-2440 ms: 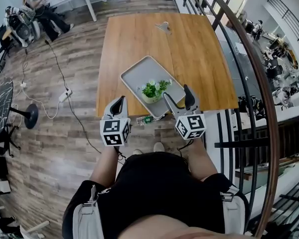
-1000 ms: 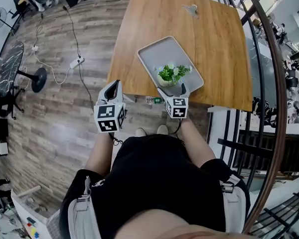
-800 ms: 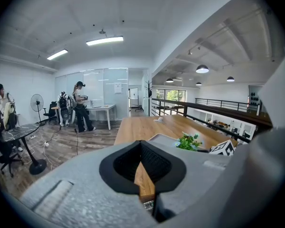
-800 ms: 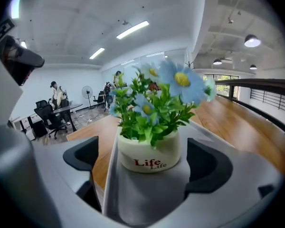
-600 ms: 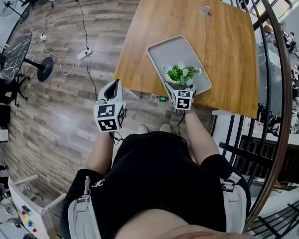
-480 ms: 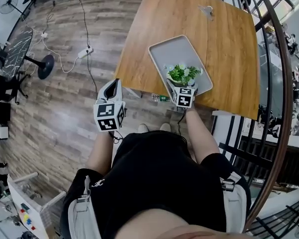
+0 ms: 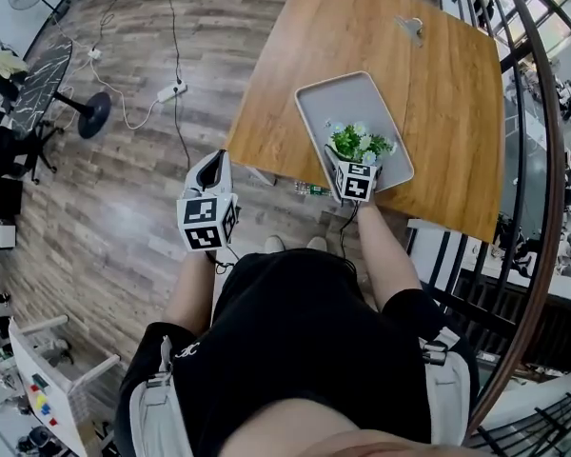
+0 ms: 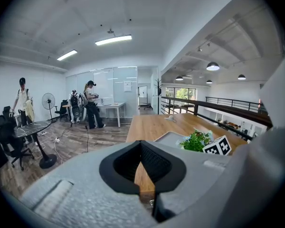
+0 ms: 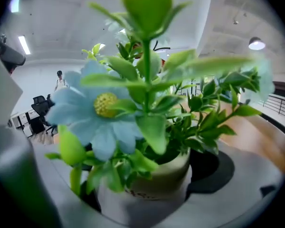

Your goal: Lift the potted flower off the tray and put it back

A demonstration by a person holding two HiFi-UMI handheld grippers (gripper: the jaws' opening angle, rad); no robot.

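Observation:
The potted flower (image 7: 360, 144), green leaves with pale blue blooms in a cream pot (image 9: 154, 177), stands at the near end of the grey tray (image 7: 347, 103) on the wooden table (image 7: 285, 84). My right gripper (image 7: 356, 165) reaches in from the table's front edge. Its jaws lie on both sides of the pot and press against it. Whether the pot rests on the tray is hidden. My left gripper (image 7: 212, 165) hangs over the floor left of the table, shut and empty (image 8: 141, 144).
A small metal object (image 7: 414, 29) lies at the table's far end. A dark railing (image 7: 538, 160) runs along the right side. A green item (image 7: 309, 189) lies below the table's front edge. Cables and a power strip (image 7: 171, 91) lie on the floor; people stand far left (image 8: 90, 103).
My right gripper moved forward from the table's front edge up to the pot and now has its jaws around it. The left gripper has kept its place over the floor.

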